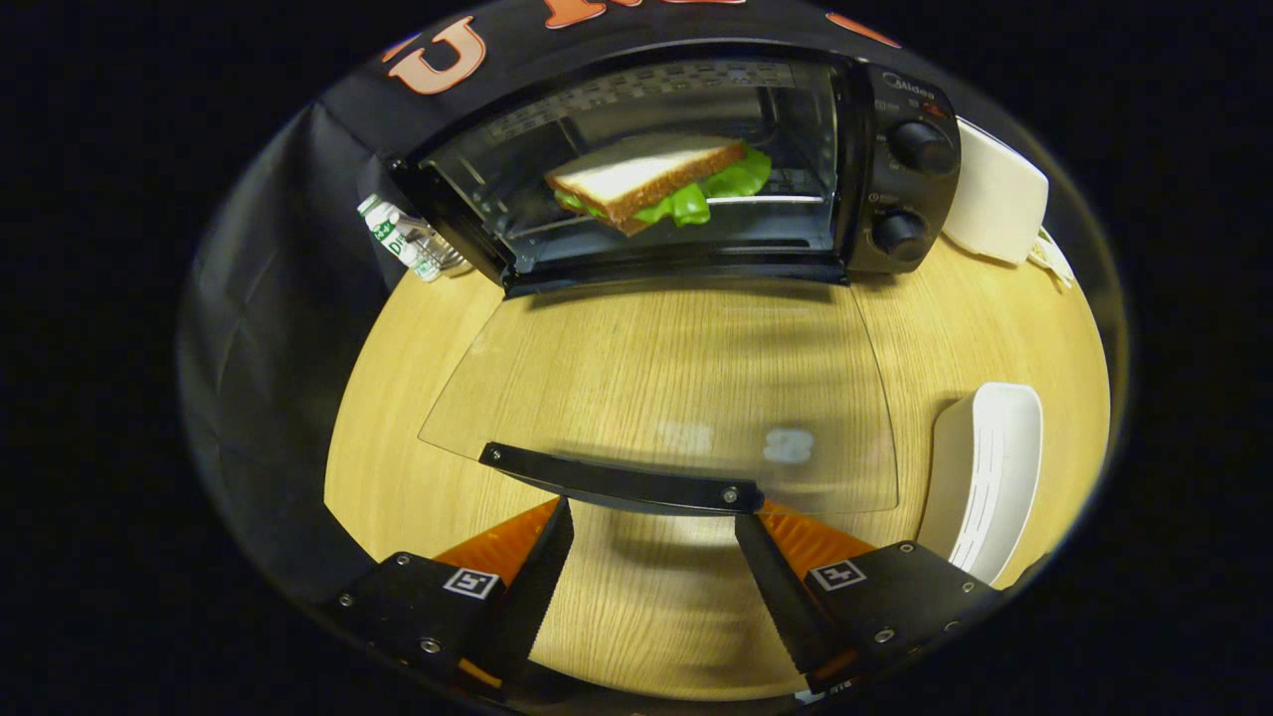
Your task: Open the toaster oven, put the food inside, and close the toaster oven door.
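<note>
We see: glossy clear glass toaster oven door [676,388] | pale matt wood-grain table [985,318] | serrated matt black fingers [542,567], spread apart

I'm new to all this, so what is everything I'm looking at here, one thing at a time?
toaster oven: one, black, at the far end of the table, door open
oven door: one, clear glass with a black handle, folded down flat just ahead of the claw
sandwich: one, white bread with green lettuce, on the rack inside the oven
table: one, light wood
bottle: one, clear with a green and white label, left of the oven
white dish: one, on the table right of the door
white object: one, right of the oven, kind unclear
claw: one, black and orange, fingers open, empty, at the door handle
</note>
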Demonstrator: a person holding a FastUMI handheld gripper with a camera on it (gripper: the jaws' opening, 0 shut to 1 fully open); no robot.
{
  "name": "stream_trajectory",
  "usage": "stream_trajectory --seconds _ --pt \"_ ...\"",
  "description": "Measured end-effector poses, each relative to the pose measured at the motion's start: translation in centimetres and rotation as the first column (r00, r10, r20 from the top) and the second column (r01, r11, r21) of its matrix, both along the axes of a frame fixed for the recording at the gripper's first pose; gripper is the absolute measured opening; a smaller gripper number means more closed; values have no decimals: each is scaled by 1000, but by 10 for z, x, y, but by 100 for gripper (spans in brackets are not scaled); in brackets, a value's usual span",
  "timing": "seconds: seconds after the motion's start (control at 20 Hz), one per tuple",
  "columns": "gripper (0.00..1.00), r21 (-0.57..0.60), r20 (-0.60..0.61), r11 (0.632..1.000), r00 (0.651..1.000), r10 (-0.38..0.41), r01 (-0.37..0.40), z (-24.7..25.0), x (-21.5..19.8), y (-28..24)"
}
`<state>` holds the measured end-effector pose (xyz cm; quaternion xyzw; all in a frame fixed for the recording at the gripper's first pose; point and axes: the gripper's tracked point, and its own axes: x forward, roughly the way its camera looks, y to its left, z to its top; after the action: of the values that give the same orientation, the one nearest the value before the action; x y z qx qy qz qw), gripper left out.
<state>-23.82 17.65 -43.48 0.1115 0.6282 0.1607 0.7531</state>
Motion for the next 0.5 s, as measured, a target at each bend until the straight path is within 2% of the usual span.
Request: stream_trajectory --seconds 0.5 --pt "97 127 144 986 982 -125 107 63 76 1"
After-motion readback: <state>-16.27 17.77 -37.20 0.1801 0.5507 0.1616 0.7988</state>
